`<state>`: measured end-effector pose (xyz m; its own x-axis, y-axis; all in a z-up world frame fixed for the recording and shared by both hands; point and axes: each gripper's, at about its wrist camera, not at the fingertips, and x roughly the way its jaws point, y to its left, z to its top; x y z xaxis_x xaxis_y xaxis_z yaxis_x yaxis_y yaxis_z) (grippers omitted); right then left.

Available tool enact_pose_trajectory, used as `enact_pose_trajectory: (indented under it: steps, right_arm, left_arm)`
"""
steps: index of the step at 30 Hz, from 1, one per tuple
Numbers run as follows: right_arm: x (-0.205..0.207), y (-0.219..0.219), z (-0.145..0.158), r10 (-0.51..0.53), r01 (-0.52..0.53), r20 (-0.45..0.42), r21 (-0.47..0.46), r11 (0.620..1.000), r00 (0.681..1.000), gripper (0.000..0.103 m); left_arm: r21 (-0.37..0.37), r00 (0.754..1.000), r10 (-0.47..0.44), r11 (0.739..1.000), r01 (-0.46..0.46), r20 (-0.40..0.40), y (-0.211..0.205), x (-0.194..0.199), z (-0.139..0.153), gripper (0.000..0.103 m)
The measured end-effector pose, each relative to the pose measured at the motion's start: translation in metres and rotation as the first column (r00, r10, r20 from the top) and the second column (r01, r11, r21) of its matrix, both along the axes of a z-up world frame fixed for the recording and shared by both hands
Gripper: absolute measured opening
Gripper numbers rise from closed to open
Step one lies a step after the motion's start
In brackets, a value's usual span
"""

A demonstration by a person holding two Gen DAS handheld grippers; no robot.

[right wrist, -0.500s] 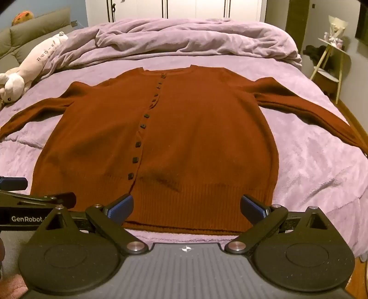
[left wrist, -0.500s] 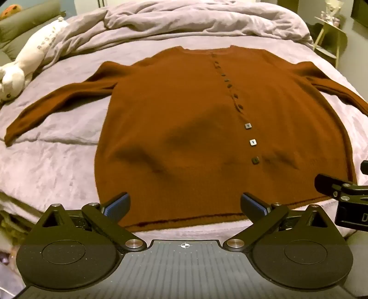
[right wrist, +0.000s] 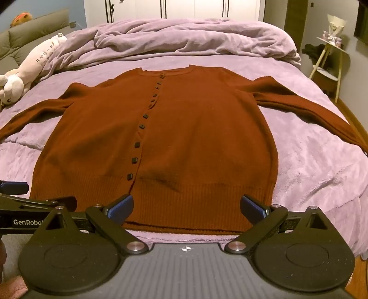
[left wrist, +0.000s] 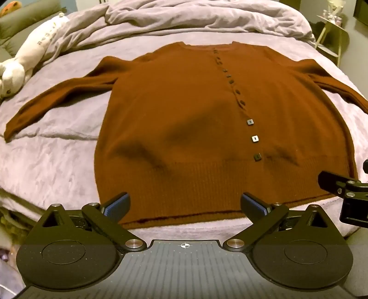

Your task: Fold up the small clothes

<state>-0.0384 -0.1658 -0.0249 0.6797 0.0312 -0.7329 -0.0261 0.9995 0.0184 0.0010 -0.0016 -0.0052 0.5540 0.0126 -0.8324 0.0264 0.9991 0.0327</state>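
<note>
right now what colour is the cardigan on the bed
Rust brown cardigan with small dark square buttons, clearest in the right wrist view.

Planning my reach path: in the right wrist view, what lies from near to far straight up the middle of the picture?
Right hand-held gripper with fingers apart → cardigan's ribbed hem → cardigan body up to its neckline → bare purple bed cover → bunched duvet → white wardrobe doors.

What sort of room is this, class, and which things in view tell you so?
Most likely a bedroom. A bed with a bunched duvet fills the view, a plush toy lies at its edge, and white wardrobe doors stand behind. A cardigan lies spread flat on the bed.
</note>
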Motion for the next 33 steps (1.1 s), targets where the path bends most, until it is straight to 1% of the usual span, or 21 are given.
enact_pose_trajectory:
  steps: [33]
  right_arm:
    - [0.0020, -0.0041, 0.0004, -0.005, 0.005, -0.007, 0.010, 1.000, 1.000, 0.099]
  left_arm:
    - [0.004, 1.000, -0.006, 1.000, 0.006, -0.018, -0.0031, -0.0005, -0.0064, 0.103]
